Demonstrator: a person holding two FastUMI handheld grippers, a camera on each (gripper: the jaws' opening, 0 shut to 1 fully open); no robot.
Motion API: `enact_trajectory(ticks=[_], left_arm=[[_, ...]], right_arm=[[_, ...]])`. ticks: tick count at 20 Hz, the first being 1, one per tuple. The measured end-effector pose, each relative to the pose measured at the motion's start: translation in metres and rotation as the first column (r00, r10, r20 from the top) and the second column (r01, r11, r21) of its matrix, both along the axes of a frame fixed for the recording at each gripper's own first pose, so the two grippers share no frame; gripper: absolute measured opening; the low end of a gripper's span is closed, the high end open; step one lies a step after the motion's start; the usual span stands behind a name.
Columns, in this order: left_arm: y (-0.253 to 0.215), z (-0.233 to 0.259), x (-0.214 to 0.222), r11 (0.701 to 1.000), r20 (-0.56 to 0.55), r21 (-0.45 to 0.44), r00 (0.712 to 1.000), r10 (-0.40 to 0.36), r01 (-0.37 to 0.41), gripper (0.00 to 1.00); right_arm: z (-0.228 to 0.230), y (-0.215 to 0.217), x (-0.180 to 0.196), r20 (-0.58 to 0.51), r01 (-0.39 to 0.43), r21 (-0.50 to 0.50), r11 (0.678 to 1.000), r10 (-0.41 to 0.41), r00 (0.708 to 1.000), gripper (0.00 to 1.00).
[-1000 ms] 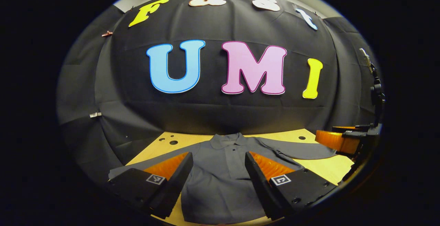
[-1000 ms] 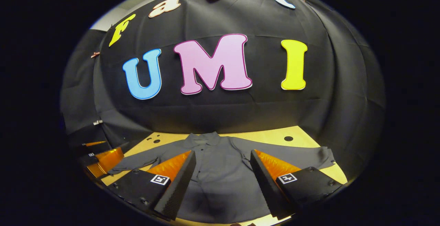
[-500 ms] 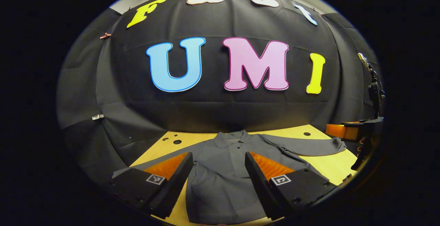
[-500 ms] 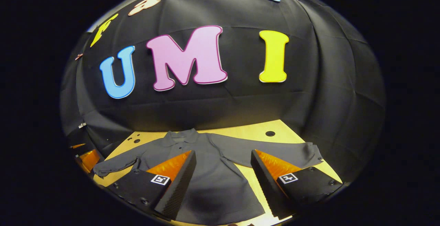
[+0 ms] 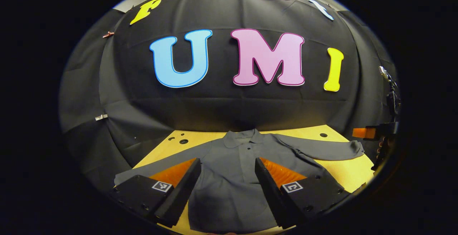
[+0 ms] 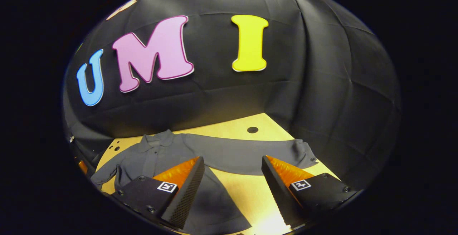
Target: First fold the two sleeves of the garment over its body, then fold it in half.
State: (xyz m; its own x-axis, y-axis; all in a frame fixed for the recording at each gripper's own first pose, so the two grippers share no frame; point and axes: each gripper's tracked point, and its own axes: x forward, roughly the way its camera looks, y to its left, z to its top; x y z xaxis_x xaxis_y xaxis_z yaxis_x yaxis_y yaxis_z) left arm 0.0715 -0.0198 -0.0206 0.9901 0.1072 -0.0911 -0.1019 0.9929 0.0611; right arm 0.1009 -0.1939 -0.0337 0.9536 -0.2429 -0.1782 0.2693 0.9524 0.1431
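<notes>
A grey long-sleeved polo shirt (image 5: 232,170) lies flat on the wooden table, collar toward the back wall and both sleeves spread out sideways. My left gripper (image 5: 227,172) hovers open over the shirt's body, nothing between its fingers. My right gripper (image 6: 232,172) stands open above the bare table just in front of the right sleeve (image 6: 247,154), whose cuff (image 6: 304,154) reaches the table's right edge. The shirt's body (image 6: 157,158) lies to its left. In the left gripper view the right gripper (image 5: 372,133) shows at the far right beyond the sleeve's cuff (image 5: 354,149).
The light wooden table (image 5: 343,172) has round holes near its back edge (image 5: 323,135) (image 6: 252,130). Black cloth walls close in the back and sides. A stand with a clamp (image 5: 391,95) rises at the right edge.
My right gripper has swung to the right, from over the shirt's body toward the right sleeve. The left gripper has barely moved, drifting slightly. Both stay open.
</notes>
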Motion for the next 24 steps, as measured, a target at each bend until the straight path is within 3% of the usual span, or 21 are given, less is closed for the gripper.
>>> enact_trajectory(ticks=[6,15,18,22,24], left_arm=[[-0.013,-0.02,0.013,0.999,-0.08,-0.03,0.997,0.01,-0.013,0.96],[-0.021,-0.029,0.036,0.995,-0.136,-0.046,0.987,0.085,-0.092,0.96],[-0.025,-0.035,0.037,0.995,-0.159,-0.036,0.983,0.091,-0.098,0.96],[-0.031,-0.05,0.033,0.993,-0.212,-0.05,0.973,0.094,-0.107,0.96],[-0.035,-0.054,0.032,0.992,-0.229,-0.061,0.969,0.092,-0.108,0.96]], right_arm=[[-0.016,-0.08,0.017,-0.016,0.163,0.056,0.985,-0.162,0.987,0.99],[-0.067,-0.201,0.032,-0.129,0.402,0.135,0.905,-0.387,0.913,0.99],[-0.087,-0.225,0.046,-0.177,0.433,0.146,0.889,-0.407,0.896,0.99],[-0.115,-0.251,0.068,-0.254,0.428,0.097,0.899,-0.393,0.883,0.99],[-0.126,-0.252,0.079,-0.274,0.427,0.132,0.894,-0.381,0.883,0.99]])
